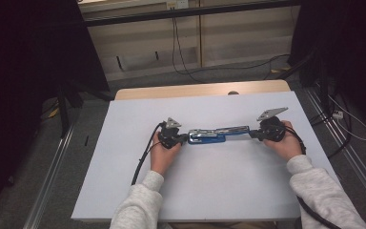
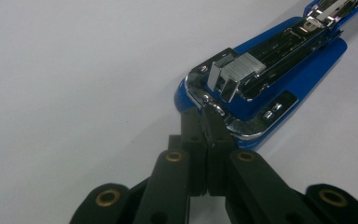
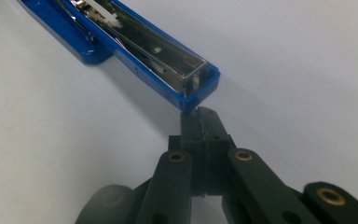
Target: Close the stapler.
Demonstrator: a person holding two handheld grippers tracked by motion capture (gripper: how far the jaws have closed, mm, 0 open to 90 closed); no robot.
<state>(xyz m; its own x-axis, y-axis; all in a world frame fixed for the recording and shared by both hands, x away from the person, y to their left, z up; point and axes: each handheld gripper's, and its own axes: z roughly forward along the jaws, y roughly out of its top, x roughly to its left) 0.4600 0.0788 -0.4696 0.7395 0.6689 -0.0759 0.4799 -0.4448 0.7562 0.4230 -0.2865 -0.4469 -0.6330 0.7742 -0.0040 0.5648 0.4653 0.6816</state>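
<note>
stapler [image 1: 218, 134] | opened flat mid-table, between grippers | stiff, hinged, slick metal/plastic; may pivot | hold by ends | left gripper [image 2: 209, 119] closed, tips at chrome rear edge | right gripper [image 3: 199, 122] closed at blue tip

Left gripper [image 1: 185, 139]: jaws closed, pointing toward the right gripper.
Right gripper [image 1: 252, 135]: jaws closed, pointing back, forearms splayed.

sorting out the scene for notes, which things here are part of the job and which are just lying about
In the job:
- blue stapler, swung open flat on the white table
- staple strip in its tray
- left gripper, shut at one end
- right gripper, shut at the other end

Lying about:
- cables on the floor beyond the table
</note>
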